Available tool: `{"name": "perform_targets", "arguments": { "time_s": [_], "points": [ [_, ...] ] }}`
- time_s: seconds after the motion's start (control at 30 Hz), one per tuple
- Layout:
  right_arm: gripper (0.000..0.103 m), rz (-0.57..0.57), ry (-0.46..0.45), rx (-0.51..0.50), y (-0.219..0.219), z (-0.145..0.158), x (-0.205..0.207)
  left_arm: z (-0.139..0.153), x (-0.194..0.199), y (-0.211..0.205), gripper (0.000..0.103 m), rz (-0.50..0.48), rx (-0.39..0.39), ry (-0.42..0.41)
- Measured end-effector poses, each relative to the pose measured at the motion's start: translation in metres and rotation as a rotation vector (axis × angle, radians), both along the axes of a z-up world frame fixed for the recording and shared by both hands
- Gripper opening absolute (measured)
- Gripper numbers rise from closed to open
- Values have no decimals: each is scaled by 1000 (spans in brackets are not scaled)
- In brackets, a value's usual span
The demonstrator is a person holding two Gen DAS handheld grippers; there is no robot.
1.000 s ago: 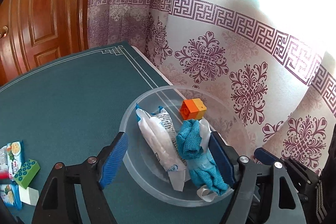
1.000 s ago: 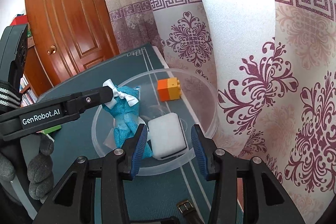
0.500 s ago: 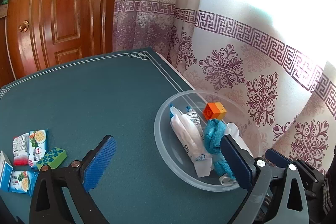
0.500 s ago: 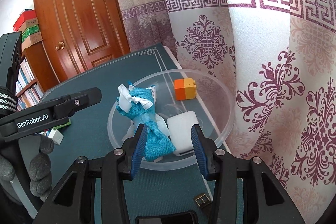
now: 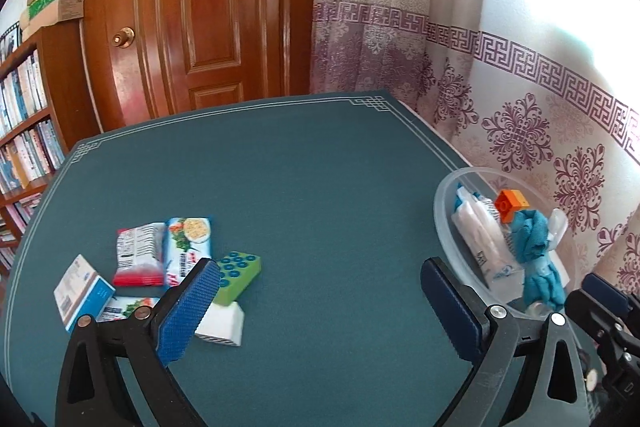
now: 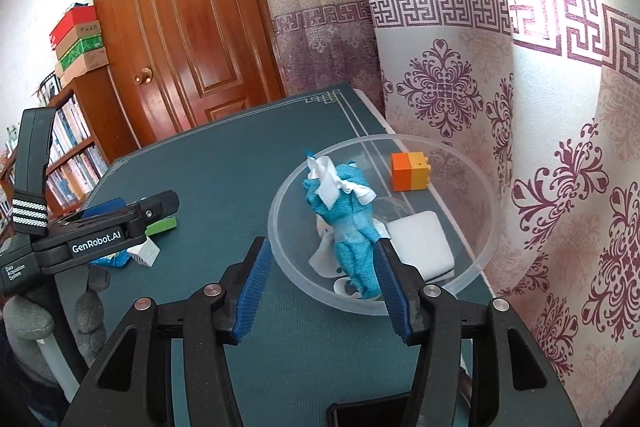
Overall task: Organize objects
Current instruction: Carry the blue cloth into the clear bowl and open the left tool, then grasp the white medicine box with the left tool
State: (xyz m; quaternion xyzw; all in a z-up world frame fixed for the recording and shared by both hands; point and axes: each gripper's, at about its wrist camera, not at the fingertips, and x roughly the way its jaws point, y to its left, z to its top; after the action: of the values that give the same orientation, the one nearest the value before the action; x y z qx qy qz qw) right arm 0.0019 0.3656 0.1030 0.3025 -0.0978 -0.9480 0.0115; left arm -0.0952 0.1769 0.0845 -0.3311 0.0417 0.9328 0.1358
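A bowl is set at the worktop's right edge, against the curtain. In it a block is placed at the back, a cloth bundle in the middle, a pad to its right. Snack packets, a studded block and a small box are grouped at the worktop's left front. A door is seen behind.

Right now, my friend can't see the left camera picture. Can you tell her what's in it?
The open left gripper hovers over a dark green table, empty, pointing at a pile of snack packets, a green toy brick and a small white box. At the right edge sits a clear bowl holding an orange brick, a blue cloth and a white packet.
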Motion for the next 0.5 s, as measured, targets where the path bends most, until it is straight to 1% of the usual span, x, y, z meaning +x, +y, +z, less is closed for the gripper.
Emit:
{"name": "perform_targets", "arguments": {
  "time_s": [0.17, 0.27, 0.5],
  "points": [
    [57, 59, -26, 3, -28, -6, -6, -5, -5, -26, 102, 90, -95, 39],
    [57, 92, -42, 5, -45, -10, -9, -11, -11, -45, 102, 143, -133, 35],
    [58, 147, -75, 0, -77, -18, -15, -18, -26, -97, 102, 256, -120, 6]
  ]
}}
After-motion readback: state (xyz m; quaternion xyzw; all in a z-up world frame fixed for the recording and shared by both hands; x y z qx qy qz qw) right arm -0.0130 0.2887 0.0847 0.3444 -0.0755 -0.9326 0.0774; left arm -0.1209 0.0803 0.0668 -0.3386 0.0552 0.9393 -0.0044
